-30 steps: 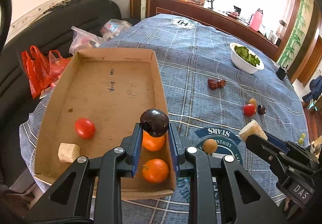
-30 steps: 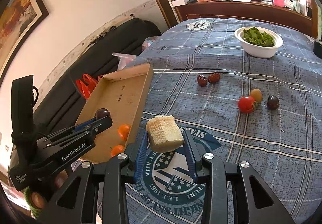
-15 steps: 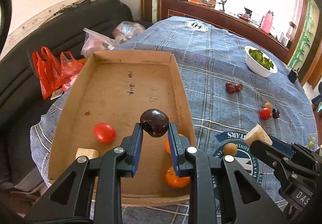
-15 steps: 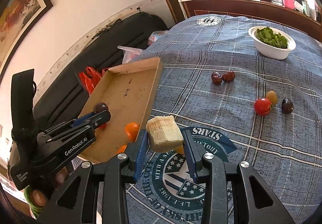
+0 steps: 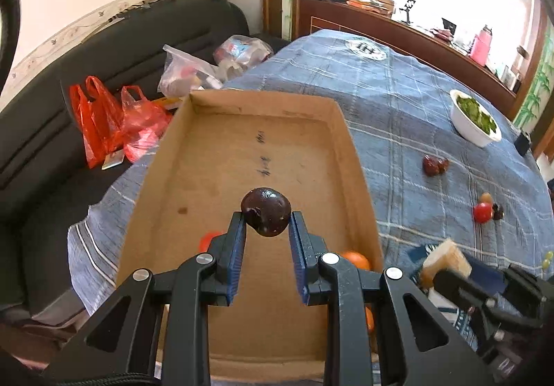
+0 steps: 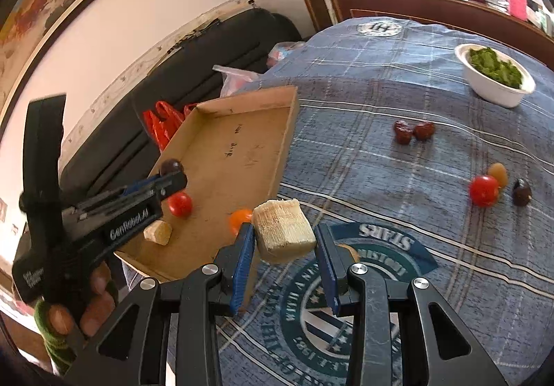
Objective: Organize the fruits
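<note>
My left gripper (image 5: 266, 223) is shut on a dark purple round fruit (image 5: 265, 211) and holds it above the middle of the cardboard tray (image 5: 221, 102). My right gripper (image 6: 284, 240) is shut on a pale sugarcane chunk (image 6: 283, 236), just right of the tray's near right wall (image 6: 282, 157). In the tray lie a red tomato (image 6: 179, 204), an orange (image 6: 239, 218) and another pale chunk (image 6: 158, 233). On the blue cloth lie two dark red dates (image 6: 412, 131), a tomato (image 6: 483, 190), a yellow fruit (image 6: 498, 174) and a dark fruit (image 6: 521, 192).
A white bowl of greens (image 6: 495, 77) stands at the far right of the table. Red and clear plastic bags (image 5: 114, 122) lie on the black sofa (image 5: 69, 81) beyond the tray's left side. A wooden sideboard (image 5: 398, 36) runs behind the table.
My left gripper has moved forward and left over the tray with the dark fruit. My right gripper has moved left toward the tray's right wall with the chunk.
</note>
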`<move>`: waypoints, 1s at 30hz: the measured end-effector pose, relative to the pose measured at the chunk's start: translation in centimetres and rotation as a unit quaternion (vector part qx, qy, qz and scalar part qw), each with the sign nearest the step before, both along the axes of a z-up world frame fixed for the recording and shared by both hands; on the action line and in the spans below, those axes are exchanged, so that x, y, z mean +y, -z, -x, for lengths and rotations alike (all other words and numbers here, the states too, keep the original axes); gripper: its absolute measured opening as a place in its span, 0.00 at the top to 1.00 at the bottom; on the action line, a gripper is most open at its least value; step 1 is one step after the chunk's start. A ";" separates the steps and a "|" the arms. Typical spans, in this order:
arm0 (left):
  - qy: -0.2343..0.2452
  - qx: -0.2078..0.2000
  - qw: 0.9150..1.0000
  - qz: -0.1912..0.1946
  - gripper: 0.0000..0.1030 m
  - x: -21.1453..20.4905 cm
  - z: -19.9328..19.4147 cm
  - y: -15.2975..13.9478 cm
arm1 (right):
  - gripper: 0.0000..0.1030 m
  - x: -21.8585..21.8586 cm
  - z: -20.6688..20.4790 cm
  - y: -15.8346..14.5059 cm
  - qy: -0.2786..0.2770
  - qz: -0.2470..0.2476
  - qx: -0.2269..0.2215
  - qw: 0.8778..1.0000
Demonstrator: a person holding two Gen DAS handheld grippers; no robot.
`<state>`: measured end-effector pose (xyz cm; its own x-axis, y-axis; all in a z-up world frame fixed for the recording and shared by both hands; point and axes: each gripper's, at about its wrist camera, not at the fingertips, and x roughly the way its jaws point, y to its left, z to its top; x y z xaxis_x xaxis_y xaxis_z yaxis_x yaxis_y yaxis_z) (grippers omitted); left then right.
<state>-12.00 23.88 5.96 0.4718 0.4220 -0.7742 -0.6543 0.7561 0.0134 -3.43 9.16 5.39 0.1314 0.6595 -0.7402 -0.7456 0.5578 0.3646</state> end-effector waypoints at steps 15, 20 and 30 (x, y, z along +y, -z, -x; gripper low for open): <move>-0.060 0.041 0.996 0.052 0.78 7.5 -2.7 2.1 | 0.66 9.8 0.2 1.7 -0.057 0.020 -0.005 0.998; -0.067 0.073 0.993 0.069 0.78 8.2 -3.4 4.2 | 0.66 11.8 0.1 3.5 -0.073 0.042 0.001 0.996; -0.067 0.099 0.990 0.075 0.75 8.1 -4.0 5.1 | 0.64 13.3 0.8 4.4 -0.095 0.061 -0.018 0.993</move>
